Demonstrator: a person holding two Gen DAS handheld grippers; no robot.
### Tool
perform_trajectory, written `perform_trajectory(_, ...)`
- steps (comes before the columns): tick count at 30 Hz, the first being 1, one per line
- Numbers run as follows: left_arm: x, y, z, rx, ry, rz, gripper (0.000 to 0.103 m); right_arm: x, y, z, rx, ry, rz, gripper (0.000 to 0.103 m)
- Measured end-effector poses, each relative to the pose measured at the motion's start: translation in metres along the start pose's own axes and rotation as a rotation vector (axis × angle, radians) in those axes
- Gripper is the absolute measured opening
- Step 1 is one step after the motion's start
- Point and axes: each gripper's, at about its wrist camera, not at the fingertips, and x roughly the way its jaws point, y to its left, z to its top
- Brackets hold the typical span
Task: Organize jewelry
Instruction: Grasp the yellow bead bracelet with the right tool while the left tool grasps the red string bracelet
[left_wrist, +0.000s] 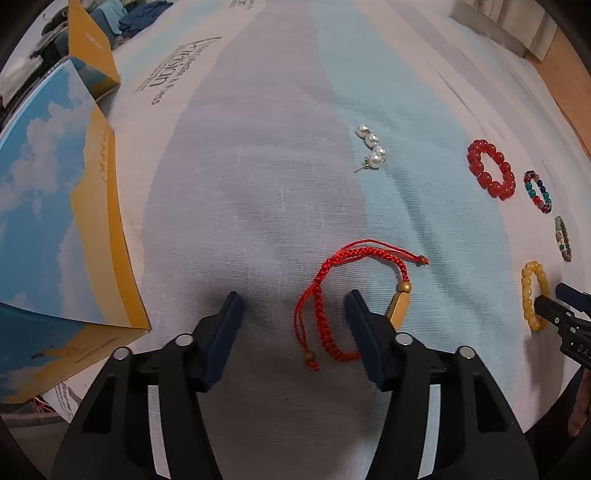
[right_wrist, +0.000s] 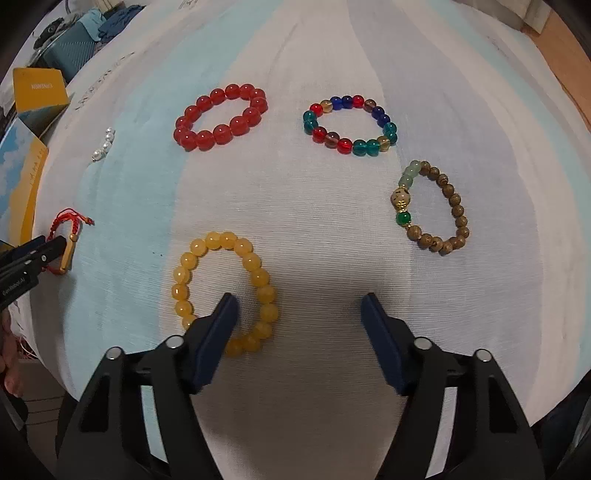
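- left gripper: jaws wide, holding nothing, straddling part of the red braided cord bracelet lying on the cloth.
- right gripper: jaws wide, holding nothing; left finger overlaps the yellow bead bracelet.
- beyond: red bead bracelet, multicolour bracelet, wooden bracelet, pearl earrings.
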Motion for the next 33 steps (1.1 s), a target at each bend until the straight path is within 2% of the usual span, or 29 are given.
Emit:
perform_trajectory(8, -0.004, 0.001, 0.0, 0.012, 0.01, 0.0, 0.029, -0.003, 0.006, -0.003, -0.029, 0.001, -0.018, 0.034)
perform_trajectory(12, -0.007, 0.001, -0.002, 0.015, 0.018, 0.001, 0.007, -0.006, 0.012, -0.005, -0.036, 0.004, -0.02, 0.022)
perform_trajectory(13, -0.007, 0.002, -0.002, 0.017, 0.018, 0.004, 0.004, -0.006, 0.013, -0.006, -0.037, 0.004, -0.022, 0.019)
perform_trajectory(18, -0.01, 0.005, -0.003, 0.016, 0.023, -0.017, 0.004, -0.01, 0.02, -0.006, -0.034, -0.001, -0.031, 0.011)
perform_trajectory(33, -0.033, 0.002, 0.001, 0.028, -0.004, -0.026, 0.004, -0.039, 0.027, 0.007, -0.032, -0.061, -0.017, 0.009)
